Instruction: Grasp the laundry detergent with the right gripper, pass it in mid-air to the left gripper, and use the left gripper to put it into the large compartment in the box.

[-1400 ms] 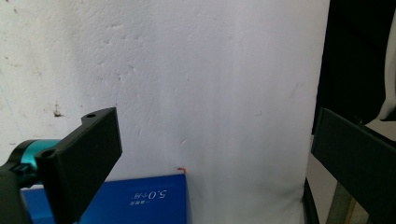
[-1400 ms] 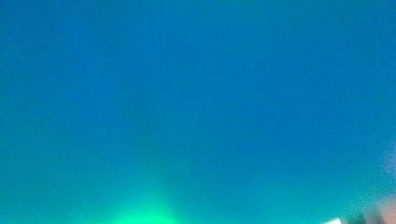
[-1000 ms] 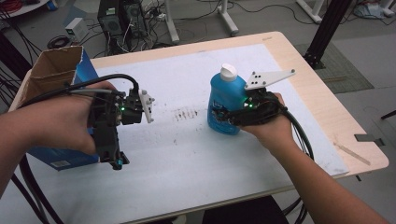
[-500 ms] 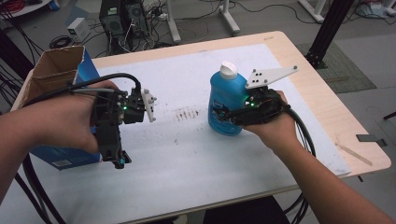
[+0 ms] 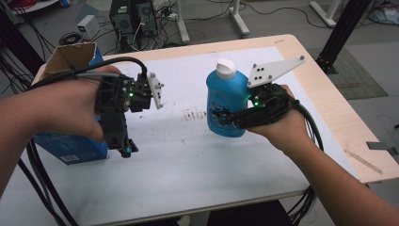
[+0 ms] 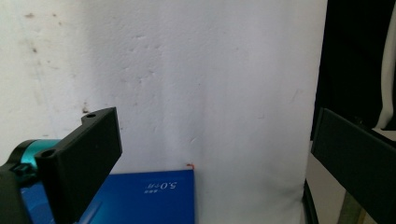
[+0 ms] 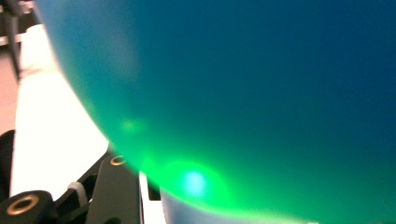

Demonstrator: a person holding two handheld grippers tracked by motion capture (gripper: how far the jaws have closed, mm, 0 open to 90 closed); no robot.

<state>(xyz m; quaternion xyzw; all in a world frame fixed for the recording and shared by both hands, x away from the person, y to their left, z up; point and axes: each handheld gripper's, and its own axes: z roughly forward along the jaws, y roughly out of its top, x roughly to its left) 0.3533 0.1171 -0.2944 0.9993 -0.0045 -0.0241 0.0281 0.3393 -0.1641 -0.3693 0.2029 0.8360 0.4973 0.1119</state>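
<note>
Slippage looks the main risk: the right gripper (image 5: 221, 117) clamps the round blue bottle (image 5: 225, 103) at mid-table, where its curved wall could twist free, while the left gripper (image 6: 210, 154) hangs wide, empty.

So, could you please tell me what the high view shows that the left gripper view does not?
High view alone: the right gripper closed around the blue bottle with its white cap, and the box's open cardboard top. Left gripper view alone: the left gripper with its jaws wide apart, and print on the box. Shared: the blue box and the white table cover.
</note>
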